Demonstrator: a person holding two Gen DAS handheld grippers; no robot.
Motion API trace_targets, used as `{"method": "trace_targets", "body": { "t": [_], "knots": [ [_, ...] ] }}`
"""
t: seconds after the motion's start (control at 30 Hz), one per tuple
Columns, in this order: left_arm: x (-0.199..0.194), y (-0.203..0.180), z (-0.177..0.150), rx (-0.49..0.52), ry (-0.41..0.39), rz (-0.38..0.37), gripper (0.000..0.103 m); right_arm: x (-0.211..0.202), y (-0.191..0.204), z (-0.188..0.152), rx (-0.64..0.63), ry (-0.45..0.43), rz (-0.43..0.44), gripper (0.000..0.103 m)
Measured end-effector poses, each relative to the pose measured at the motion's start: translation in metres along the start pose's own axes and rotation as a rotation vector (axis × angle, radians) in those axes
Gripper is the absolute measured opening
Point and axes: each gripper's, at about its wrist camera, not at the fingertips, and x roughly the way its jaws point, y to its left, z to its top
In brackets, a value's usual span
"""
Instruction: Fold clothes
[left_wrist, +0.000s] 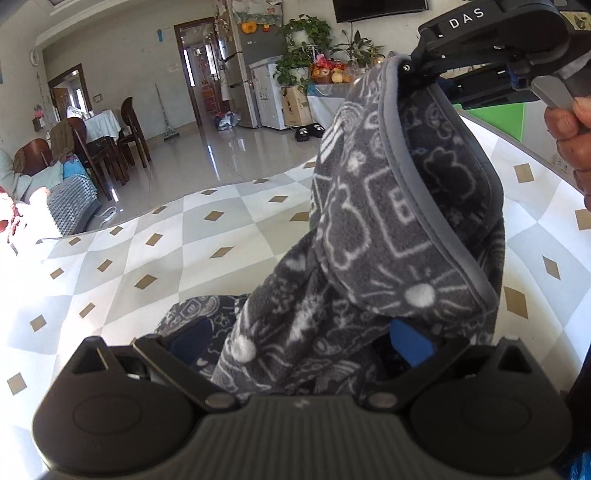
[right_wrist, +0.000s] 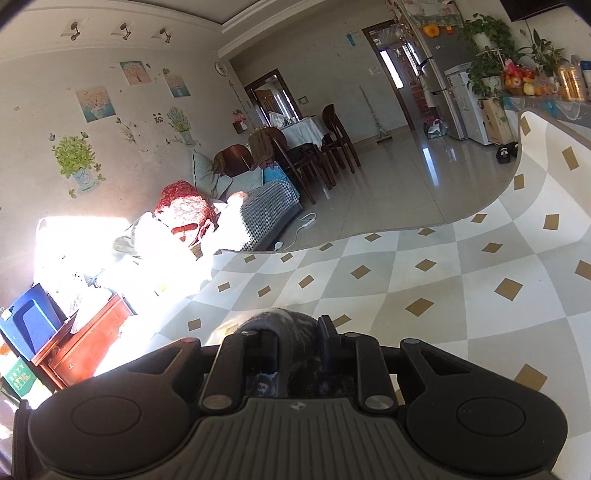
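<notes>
A dark grey fleece garment (left_wrist: 388, 221) with a white cartoon print and grey trim hangs in a tall fold over the checked table cover (left_wrist: 147, 258). My right gripper (left_wrist: 408, 70), held by a hand (left_wrist: 569, 147) at the upper right, is shut on the garment's trimmed edge and holds it up. In the right wrist view the narrow jaws of my right gripper (right_wrist: 295, 332) pinch a wad of the fleece (right_wrist: 291, 323). My left gripper (left_wrist: 299, 343) stands open and wide at the bottom. The hanging cloth drapes between its fingers, with one blue pad (left_wrist: 410, 343) showing.
The table cover (right_wrist: 443, 258) with gold diamonds spreads ahead and to the left. Beyond the table edge lie a tiled floor, a sofa (right_wrist: 266, 206), a dining table with chairs (left_wrist: 107, 147), a fridge (left_wrist: 240, 74) and potted plants. A red cabinet (right_wrist: 85, 350) and blue bin (right_wrist: 29, 325) stand at the left.
</notes>
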Motion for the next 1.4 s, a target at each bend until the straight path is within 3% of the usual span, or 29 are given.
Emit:
{"method": "trace_targets", "body": {
  "t": [0.17, 0.27, 0.4, 0.63, 0.67, 0.73, 0.9, 1.13, 1.4],
  "knots": [
    [0.026, -0.008, 0.01, 0.096, 0.019, -0.038, 0.103, 0.002, -0.02, -0.004, 0.085, -0.009, 0.015, 0.021],
    [0.037, -0.012, 0.012, 0.09, 0.023, -0.093, 0.1, -0.001, -0.027, -0.001, 0.088, -0.019, 0.008, 0.021],
    [0.054, -0.006, 0.009, 0.03, 0.052, -0.131, 0.07, -0.003, -0.037, 0.0, 0.108, -0.022, -0.003, 0.022],
    [0.064, 0.009, 0.008, -0.048, 0.052, -0.074, 0.044, 0.002, -0.035, -0.003, 0.092, -0.023, -0.035, 0.023],
    [0.064, 0.013, 0.01, -0.063, 0.043, -0.054, 0.043, 0.002, -0.036, -0.003, 0.101, -0.026, -0.037, 0.023],
    [0.062, 0.02, 0.015, -0.086, 0.023, -0.005, 0.043, 0.002, -0.039, -0.003, 0.136, -0.031, -0.051, 0.037],
    [0.068, 0.047, 0.032, -0.133, -0.002, 0.082, 0.042, 0.0, -0.05, -0.004, 0.177, -0.032, -0.078, 0.052],
    [0.081, 0.08, 0.041, -0.179, 0.008, 0.128, 0.045, -0.013, -0.057, -0.007, 0.152, -0.017, -0.12, 0.058],
    [0.099, 0.098, 0.032, -0.241, 0.039, 0.159, 0.046, 0.008, -0.068, -0.04, 0.165, 0.211, -0.147, 0.06]
  ]
}}
